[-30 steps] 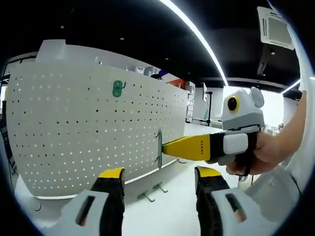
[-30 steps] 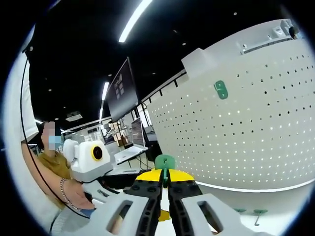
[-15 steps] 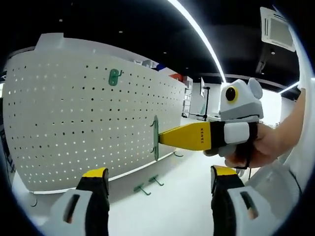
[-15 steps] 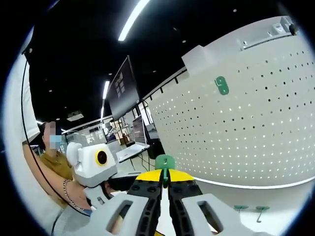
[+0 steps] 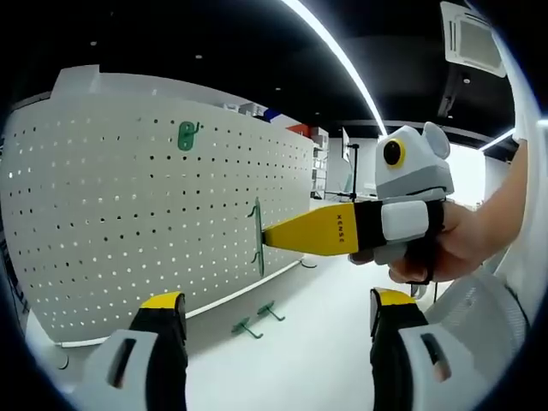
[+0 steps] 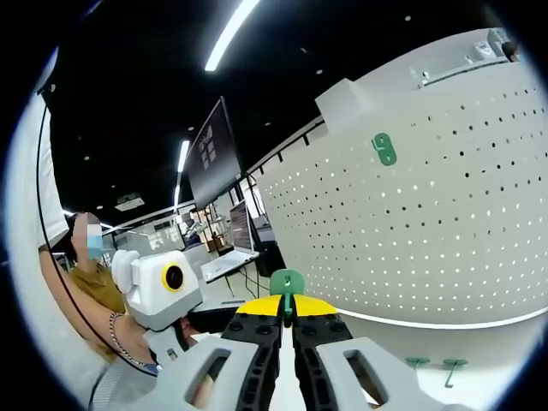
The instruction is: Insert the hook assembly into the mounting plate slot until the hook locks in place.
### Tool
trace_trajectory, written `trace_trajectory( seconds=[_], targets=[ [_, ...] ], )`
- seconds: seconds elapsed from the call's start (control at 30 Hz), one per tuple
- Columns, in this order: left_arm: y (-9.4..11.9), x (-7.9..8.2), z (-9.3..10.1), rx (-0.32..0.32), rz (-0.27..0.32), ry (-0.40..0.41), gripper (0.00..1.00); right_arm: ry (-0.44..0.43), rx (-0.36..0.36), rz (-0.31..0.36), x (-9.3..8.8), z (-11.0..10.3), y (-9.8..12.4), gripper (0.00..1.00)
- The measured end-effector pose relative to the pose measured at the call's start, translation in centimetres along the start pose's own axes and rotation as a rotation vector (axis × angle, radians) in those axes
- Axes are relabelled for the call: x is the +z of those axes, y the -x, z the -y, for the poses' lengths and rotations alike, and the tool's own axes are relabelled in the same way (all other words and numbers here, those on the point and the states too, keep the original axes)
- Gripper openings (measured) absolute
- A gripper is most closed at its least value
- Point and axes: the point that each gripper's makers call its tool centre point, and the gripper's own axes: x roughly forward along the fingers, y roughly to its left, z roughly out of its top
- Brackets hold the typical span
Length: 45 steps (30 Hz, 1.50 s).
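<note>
Two green hooks (image 5: 254,318) lie flat on the white table (image 5: 317,360), just in front of the lower edge of the white pegboard (image 5: 111,223); in the right gripper view they show at the bottom right. A third green hook (image 5: 187,135) already hangs high on the pegboard. The right gripper (image 5: 264,239) has its yellow-tipped jaws closed on the green hook assembly (image 5: 257,238), which it holds upright, very near the perforated face of the pegboard; whether they touch I cannot tell. A person's hand (image 5: 445,248) holds this gripper. The left gripper (image 5: 272,310) has its jaws wide apart and holds nothing, low above the table.
</note>
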Motion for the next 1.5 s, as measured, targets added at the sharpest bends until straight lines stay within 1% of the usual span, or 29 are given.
trace_trajectory(
  seconds=[0.1, 0.2, 0.23, 0.33, 0.4, 0.53, 0.7, 0.8, 0.9, 1.2, 1.27, 1.37, 1.43, 1.5],
  targets=[
    [0.0, -0.2, 0.0, 0.0, -0.007, 0.0, 0.89, 0.009, -0.003, 0.001, 0.2, 0.1, 0.1, 0.01],
    [0.0, -0.5, 0.0, -0.001, -0.018, -0.002, 0.89, 0.031, -0.017, 0.001, 0.9, 0.4, 0.3, 0.01],
    [0.1, -0.6, 0.0, -0.003, -0.025, 0.0, 0.89, 0.053, -0.03, 0.0, 1.4, 0.7, 0.4, 0.01],
    [0.1, -1.3, 0.0, -0.007, -0.049, 0.0, 0.89, 0.093, -0.047, -0.002, 2.4, 1.1, 0.9, 0.01],
    [0.2, -1.8, -0.1, -0.006, -0.062, 0.004, 0.88, 0.103, -0.064, -0.003, 2.9, 1.6, 1.2, 0.01],
    [0.5, -2.5, -0.2, -0.005, -0.074, 0.015, 0.87, 0.129, -0.104, 0.004, 3.9, 2.7, 1.9, 0.01],
    [0.7, -3.7, -0.2, 0.002, -0.102, 0.029, 0.86, 0.177, -0.154, 0.002, 5.1, 4.0, 2.3, 0.01],
    [0.9, -4.2, 0.0, 0.0, -0.109, 0.03, 0.85, 0.211, -0.169, 0.001, 5.8, 4.4, 2.4, 0.01],
    [1.2, -5.1, 0.0, 0.004, -0.127, 0.035, 0.85, 0.237, -0.185, -0.005, 6.3, 4.8, 2.5, 0.01],
    [1.9, -6.4, 0.0, 0.013, -0.152, 0.048, 0.84, 0.271, -0.252, 0.008, 8.7, 6.9, 3.0, 0.01],
    [2.0, -6.6, 0.0, 0.017, -0.155, 0.055, 0.84, 0.263, -0.272, 0.02, 9.3, 7.3, 3.0, 0.01],
    [2.2, -6.8, 0.0, 0.02, -0.161, 0.051, 0.84, 0.3, -0.312, 0.028, 10.5, 7.9, 2.9, 0.01],
    [2.2, -6.9, 0.0, 0.022, -0.163, 0.051, 0.83, 0.293, -0.325, 0.04, 11.1, 8.1, 2.8, 0.01],
    [2.3, -7.1, 0.0, 0.025, -0.162, 0.056, 0.83, 0.303, -0.352, 0.048, 11.8, 8.5, 2.7, 0.01]
  ],
)
